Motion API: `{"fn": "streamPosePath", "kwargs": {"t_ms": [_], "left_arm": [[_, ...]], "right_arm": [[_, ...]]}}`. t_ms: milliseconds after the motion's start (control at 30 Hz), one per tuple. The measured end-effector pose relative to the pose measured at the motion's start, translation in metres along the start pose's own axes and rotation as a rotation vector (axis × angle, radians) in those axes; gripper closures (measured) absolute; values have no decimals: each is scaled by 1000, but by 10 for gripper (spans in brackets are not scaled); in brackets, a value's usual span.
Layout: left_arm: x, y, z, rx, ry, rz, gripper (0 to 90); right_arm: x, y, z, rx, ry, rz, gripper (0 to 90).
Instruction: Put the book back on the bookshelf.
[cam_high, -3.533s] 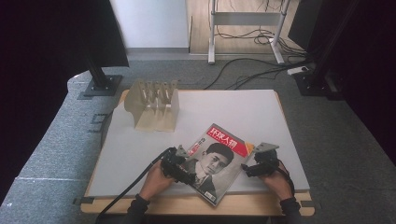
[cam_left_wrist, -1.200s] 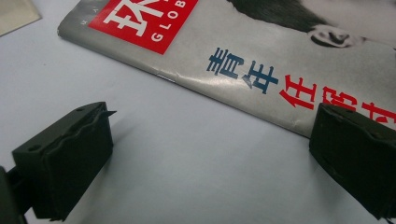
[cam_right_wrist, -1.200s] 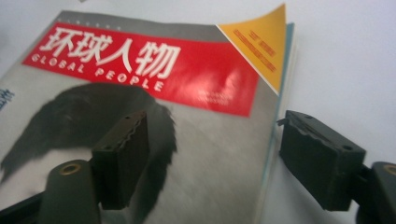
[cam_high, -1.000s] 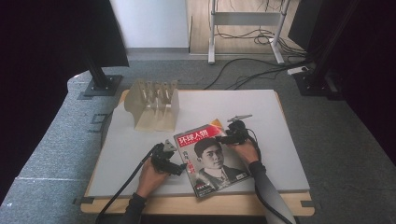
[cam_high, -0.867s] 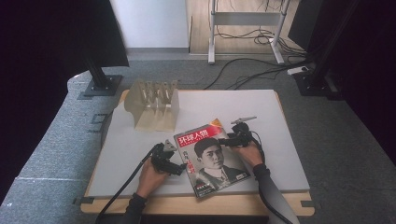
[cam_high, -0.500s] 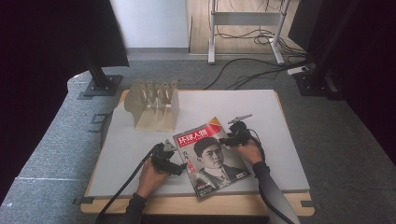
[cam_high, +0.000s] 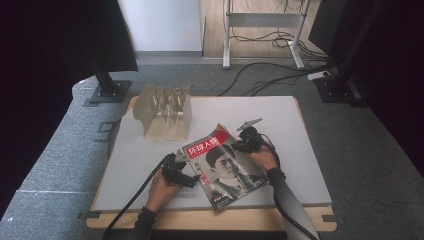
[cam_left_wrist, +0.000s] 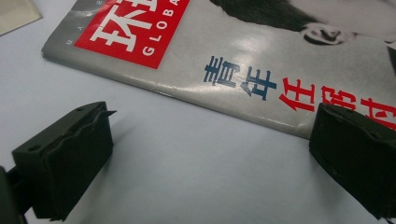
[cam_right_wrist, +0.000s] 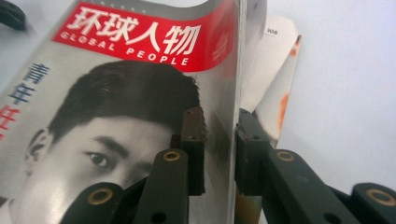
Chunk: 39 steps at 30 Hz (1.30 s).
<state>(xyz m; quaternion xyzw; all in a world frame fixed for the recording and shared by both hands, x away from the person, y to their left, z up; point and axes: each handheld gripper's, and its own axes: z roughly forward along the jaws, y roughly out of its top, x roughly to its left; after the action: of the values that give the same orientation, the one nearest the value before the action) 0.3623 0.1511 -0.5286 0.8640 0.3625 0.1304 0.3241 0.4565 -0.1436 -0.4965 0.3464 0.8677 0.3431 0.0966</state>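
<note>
The surface (cam_high: 300, 125) is a pale grey board on a wooden base, standing on grey carpet (cam_high: 65, 150). A white wall panel (cam_high: 160, 25) rises at the back, with wood flooring (cam_high: 265, 45) beside it. A white metal frame (cam_high: 262, 20) stands there over tangled black cables (cam_high: 270, 65). Black stands (cam_high: 107, 85) and dark drapes flank both sides. A white power strip (cam_high: 320, 75) lies at right. Light is even and soft.

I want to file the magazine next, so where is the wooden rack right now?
In the high view the wooden rack stands upright at the table's far left corner, beyond the magazine and apart from it.
</note>
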Motion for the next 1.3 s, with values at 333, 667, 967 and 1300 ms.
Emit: {"fn": "streamPosePath", "kwargs": {"t_ms": [333,667,967,1300], "left_arm": [[0,0,-1,3,0,6,0],[7,3,-4,0,-70,-32,5],[10,16,0,-15,-152,-31,19],[13,33,9,-32,-251,-18,50]], "right_arm": [[21,9,-29,-43,-15,-66,851],[46,21,-64,-123,0,-148,863],[61,28,-87,-164,1,-191,866],[69,30,-108,-208,16,-223,867]]}}
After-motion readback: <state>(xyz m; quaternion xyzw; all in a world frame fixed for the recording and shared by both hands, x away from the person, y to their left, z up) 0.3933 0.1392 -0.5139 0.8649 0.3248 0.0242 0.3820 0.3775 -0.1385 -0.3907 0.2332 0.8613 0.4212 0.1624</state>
